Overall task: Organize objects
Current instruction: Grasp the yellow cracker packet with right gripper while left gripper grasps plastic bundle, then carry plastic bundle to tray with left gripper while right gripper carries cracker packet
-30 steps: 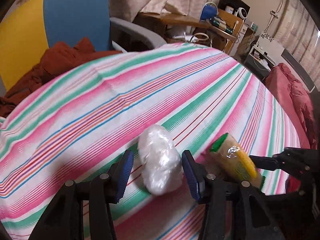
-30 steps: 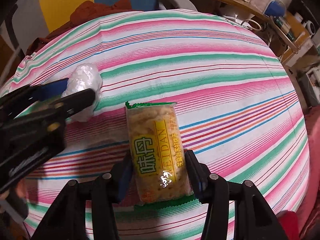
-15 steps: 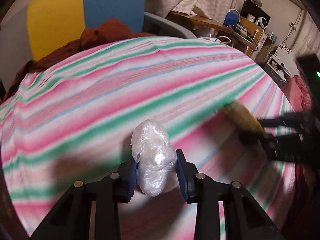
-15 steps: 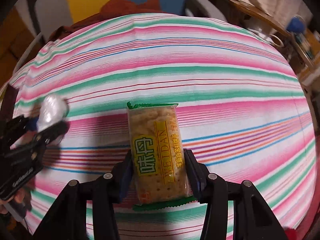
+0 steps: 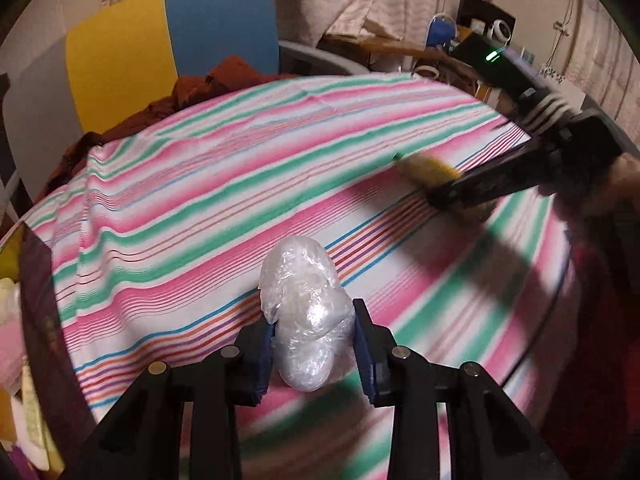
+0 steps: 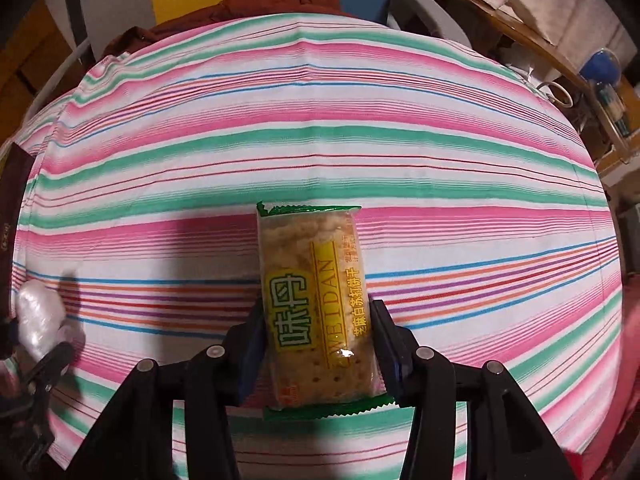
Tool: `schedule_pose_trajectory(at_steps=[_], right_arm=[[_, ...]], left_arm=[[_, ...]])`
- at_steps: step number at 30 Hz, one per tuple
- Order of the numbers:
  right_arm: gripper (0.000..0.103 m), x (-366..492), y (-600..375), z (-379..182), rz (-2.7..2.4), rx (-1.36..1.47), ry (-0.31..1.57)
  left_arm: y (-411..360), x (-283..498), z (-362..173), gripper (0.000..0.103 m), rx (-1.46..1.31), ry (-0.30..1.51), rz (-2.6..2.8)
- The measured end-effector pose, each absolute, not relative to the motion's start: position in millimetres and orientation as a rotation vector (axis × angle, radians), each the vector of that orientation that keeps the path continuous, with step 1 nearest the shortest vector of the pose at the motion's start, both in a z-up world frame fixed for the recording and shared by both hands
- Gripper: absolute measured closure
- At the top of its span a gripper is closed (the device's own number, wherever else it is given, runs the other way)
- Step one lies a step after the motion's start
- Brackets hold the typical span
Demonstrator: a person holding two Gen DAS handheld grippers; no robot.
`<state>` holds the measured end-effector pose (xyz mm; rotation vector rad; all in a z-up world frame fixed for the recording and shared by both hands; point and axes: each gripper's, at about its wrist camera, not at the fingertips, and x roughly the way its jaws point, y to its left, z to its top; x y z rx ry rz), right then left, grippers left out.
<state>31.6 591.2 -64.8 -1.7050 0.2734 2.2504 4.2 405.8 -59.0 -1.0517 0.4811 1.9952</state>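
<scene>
- A striped cloth (image 6: 320, 128) in pink, green and white covers the tabletop.
- Rust-brown fabric (image 5: 208, 84) is heaped beyond its far edge.
- Yellow and blue panels (image 5: 168, 40) stand behind.

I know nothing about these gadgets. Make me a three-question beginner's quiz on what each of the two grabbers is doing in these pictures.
1. True or false: the left gripper is shut on the clear plastic bundle.
2. What does the right gripper hold? A) a spoon B) the cracker packet C) nothing
3. Fill in: under both items lies a ______ tablecloth.

Key: 1 true; 2 B; 3 striped
</scene>
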Motion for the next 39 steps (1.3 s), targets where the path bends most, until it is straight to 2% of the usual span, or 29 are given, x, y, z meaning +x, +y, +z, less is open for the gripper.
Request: schedule_pose_trajectory(at_steps=[17,28,39], right_arm=[[0.053,27,464,-60,2.317,-1.795,0.221],[0.053,25,386,-45,2.403,-1.783,0.217],[0.053,-1,402,-54,2.485,-1.713,0.230]], left_arm=[[311,5,22,0.069,-0.891,0.306,2.232],[249,-10,22,0.069,-0.917,0.226,2.356],[211,-18,11,0.068,-0.971,0.167,2.424]])
